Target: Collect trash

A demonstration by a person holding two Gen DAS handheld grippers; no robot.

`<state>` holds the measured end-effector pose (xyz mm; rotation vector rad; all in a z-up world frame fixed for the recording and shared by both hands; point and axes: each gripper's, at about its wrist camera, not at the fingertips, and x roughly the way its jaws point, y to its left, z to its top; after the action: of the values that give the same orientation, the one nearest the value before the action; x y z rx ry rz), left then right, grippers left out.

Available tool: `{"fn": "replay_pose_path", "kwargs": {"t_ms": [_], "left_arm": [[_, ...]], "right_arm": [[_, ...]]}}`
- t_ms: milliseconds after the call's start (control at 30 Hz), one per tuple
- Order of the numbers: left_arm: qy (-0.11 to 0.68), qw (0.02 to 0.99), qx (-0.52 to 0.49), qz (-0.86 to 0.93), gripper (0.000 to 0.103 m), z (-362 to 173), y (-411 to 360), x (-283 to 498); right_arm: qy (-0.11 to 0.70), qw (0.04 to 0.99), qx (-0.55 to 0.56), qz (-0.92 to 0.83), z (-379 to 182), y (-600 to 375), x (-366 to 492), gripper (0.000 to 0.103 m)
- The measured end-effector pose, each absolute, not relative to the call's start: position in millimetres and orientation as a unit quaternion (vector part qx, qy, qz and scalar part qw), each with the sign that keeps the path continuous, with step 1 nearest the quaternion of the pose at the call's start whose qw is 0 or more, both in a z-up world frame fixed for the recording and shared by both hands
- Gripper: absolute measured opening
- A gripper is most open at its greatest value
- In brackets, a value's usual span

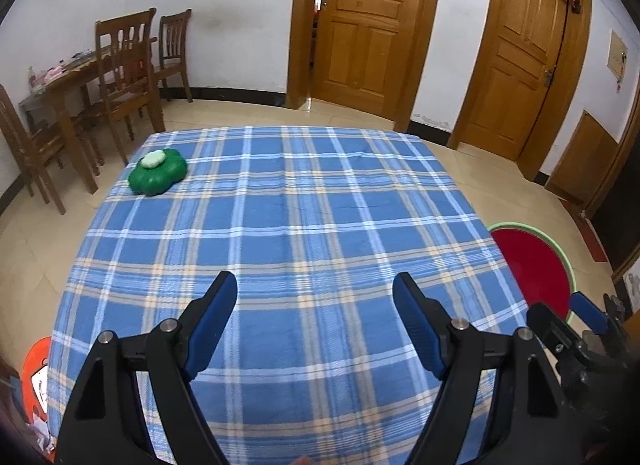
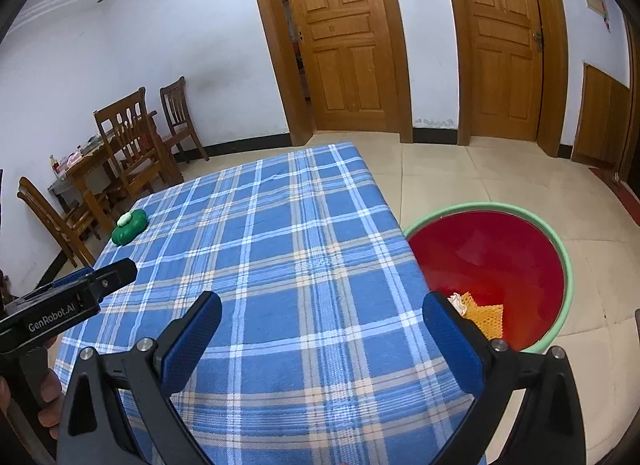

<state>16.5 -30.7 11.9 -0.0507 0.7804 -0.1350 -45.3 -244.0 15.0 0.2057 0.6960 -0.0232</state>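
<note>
A green flower-shaped item (image 1: 158,172) with a small white piece (image 1: 153,159) on top lies at the far left corner of the blue plaid table (image 1: 320,205). My left gripper (image 1: 314,279) hovers over the near part of the cloth, open, with nothing between its fingers. My right gripper (image 2: 322,299) is also open and bare, above the table's near right edge (image 2: 280,245). Beside that edge, on the floor, stands a red bin with a green rim (image 2: 560,249). It holds an orange mesh scrap (image 2: 486,315) and a white crumpled scrap (image 2: 456,301). The green item (image 2: 129,228) is far off to the left.
Wooden chairs and a dining table (image 1: 120,77) stand at the back left. Two wooden doors (image 1: 360,25) are in the far wall. An orange object (image 1: 34,369) shows by the table's near left corner. A hand (image 2: 48,405) holds the left gripper's handle.
</note>
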Motion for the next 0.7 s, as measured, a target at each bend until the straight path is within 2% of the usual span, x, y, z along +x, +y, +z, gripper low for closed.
{"fn": "replay_pose_path", "kwargs": {"t_ms": [700], "left_arm": [[0.377,0.925,-0.02,-0.045,0.079,4.5,-24.5,14.5]], "right_arm": [[0.347,0.932,0.102,-0.006,10.7,-240.1,-45.5,0.102]]}}
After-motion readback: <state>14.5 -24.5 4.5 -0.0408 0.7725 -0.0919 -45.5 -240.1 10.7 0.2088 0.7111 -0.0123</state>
